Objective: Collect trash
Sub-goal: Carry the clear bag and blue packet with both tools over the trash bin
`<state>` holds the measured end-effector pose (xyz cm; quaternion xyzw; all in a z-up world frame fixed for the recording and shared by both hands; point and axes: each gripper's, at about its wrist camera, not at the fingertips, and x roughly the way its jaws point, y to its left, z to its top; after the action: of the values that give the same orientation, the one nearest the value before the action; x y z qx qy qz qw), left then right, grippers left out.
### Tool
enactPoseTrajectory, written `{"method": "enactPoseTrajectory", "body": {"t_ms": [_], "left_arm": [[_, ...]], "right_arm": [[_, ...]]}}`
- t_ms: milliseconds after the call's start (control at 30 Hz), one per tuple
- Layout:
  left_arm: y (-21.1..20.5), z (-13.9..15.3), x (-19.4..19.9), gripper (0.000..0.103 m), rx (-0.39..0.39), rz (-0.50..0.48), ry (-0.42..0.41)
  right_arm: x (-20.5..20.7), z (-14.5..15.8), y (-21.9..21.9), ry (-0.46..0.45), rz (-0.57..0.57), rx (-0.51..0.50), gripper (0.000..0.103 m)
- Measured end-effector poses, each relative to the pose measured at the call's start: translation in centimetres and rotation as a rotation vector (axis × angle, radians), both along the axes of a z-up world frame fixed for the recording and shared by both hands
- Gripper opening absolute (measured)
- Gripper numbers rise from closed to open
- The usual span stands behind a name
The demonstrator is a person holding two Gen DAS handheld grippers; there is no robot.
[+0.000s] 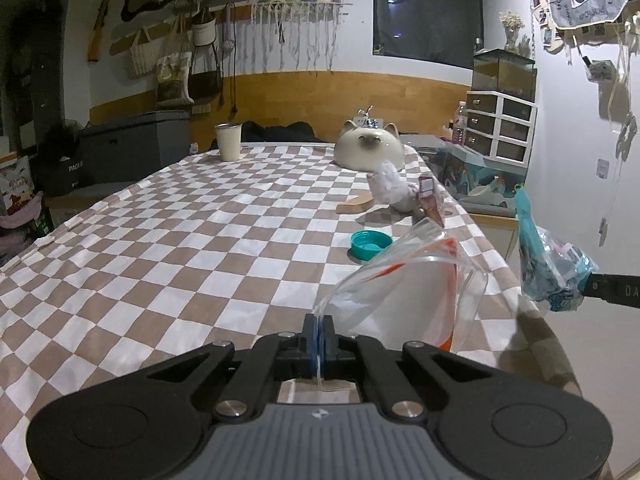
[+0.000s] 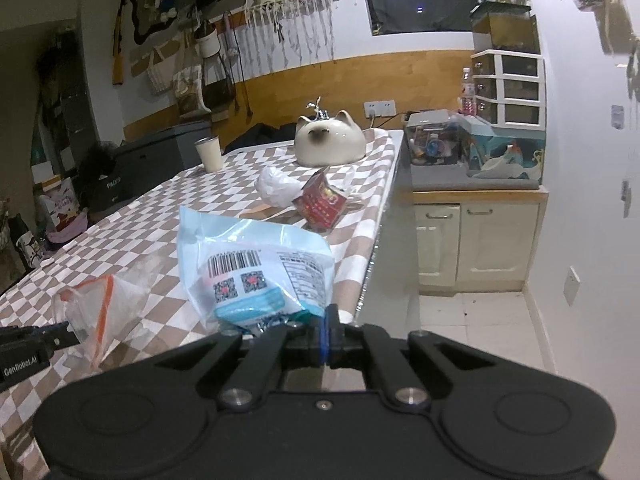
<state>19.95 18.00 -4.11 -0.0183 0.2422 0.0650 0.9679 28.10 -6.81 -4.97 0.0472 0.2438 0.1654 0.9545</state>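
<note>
Checkered brown-and-white cloth covers the long table (image 1: pixel 168 240), which is backed by a wall with a wooden lower band and hung bags and a macramé shelf of plush toys. At the far end of the table a cream cup (image 1: pixel 228 142) is seen standing upright, and to its right a cat-shaped ceramic piece (image 1: pixel 366 148) is set on the cloth. In front of the cat piece a crumpled white tissue (image 1: pixel 390 186) is seen lying beside a flat wooden stick (image 1: pixel 354 205) and a small red carton (image 2: pixel 322 204), which is tilted on one corner. Nearer, a teal lid (image 1: pixel 370 243) is seen resting on the cloth, close to the table's right edge. The left gripper (image 1: pixel 319 346) is pressed together on the rim of a clear plastic bag (image 1: pixel 404 300) with an orange stripe, whose mouth is held open above the near part of the table. The right gripper (image 2: pixel 328 336) is closed tight on the bottom edge of a light blue snack wrapper (image 2: pixel 260 268), held up with its barcode and printed labels facing the right wrist camera. From the left wrist view the wrapper is seen to the right of the clear bag, just past the table's edge and apart from the bag. Beyond the table's right side a cream cabinet (image 2: pixel 476 240) and a white drawer unit (image 2: pixel 508 88) are visible against the wall.
</note>
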Motion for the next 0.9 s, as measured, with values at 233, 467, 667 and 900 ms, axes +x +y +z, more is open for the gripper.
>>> {"method": "enactPoseTrajectory", "body": {"t_ms": [233,467,667,900], "left_arm": [[-1.1,0.6,-1.8,0.0,0.0,-0.001,-0.025],[-2.3,1.5,-3.2,0.0,0.005,-0.004,-0.053],[-4.3,2.1,-3.8,0.0,0.002,-0.035,-0.079],[-7.2,2.2,-4.3,0.0,-0.015,-0.088,-0.098]], "right_arm": [[-2.3,0.2,-1.4,-0.017,-0.006,0.012,0.0],[-4.1,0.7,-2.7,-0.038,-0.02,0.017,0.0],[-5.8,1.3,-4.8,-0.062,-0.055,0.021,0.0],[-7.6,1.6,-8.0,-0.078,-0.116,0.012,0.0]]}}
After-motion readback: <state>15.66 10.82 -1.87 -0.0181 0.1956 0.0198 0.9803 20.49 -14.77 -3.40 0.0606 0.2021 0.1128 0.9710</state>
